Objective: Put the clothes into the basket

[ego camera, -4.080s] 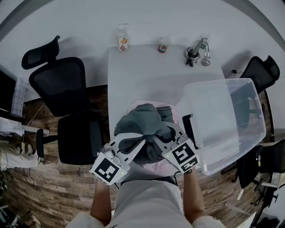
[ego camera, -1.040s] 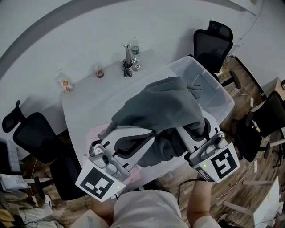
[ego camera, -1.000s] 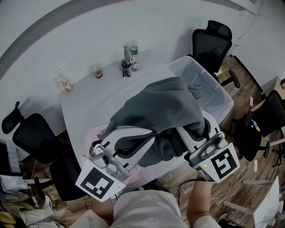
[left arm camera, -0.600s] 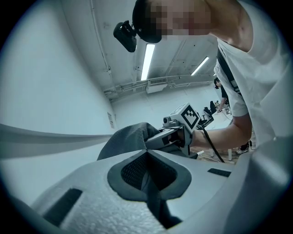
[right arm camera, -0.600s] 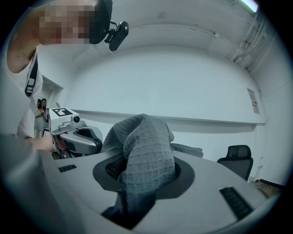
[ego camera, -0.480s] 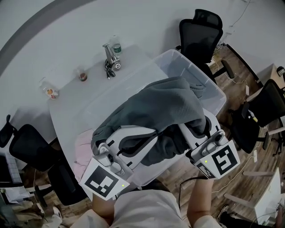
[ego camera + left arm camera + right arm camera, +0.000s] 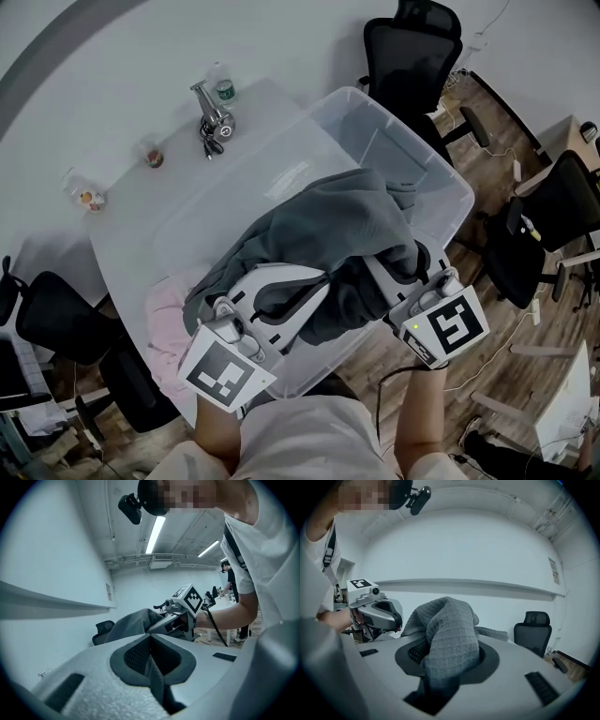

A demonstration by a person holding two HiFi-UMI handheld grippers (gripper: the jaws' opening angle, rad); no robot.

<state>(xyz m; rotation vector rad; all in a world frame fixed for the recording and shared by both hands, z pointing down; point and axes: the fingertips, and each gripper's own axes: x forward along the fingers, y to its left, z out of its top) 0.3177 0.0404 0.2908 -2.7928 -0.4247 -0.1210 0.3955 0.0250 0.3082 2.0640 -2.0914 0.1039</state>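
Note:
A grey waffle-knit garment (image 7: 328, 225) hangs bunched between both grippers, above the open clear plastic basket (image 7: 448, 183). My left gripper (image 7: 314, 286) is shut on a thin fold of it (image 7: 154, 672), and the garment's bulk (image 7: 133, 620) rises beyond the jaws. My right gripper (image 7: 380, 267) is shut on a thick wad of the same cloth (image 7: 450, 639), which spills over its jaws. Both sets of fingertips are hidden under the fabric in the head view. A pink garment (image 7: 164, 319) lies on the white table (image 7: 141, 234), left of the basket.
At the table's far edge stand a bottle (image 7: 220, 89), a metal object with keys (image 7: 208, 127), a small jar (image 7: 155, 157) and a small bottle (image 7: 89, 199). Black office chairs (image 7: 412, 47) (image 7: 553, 211) flank the basket; another (image 7: 52, 323) stands left.
Both grippers have carried the grey garment off the table, across to the right over the basket, and have sunk lower in the last second. The pink garment stays on the table.

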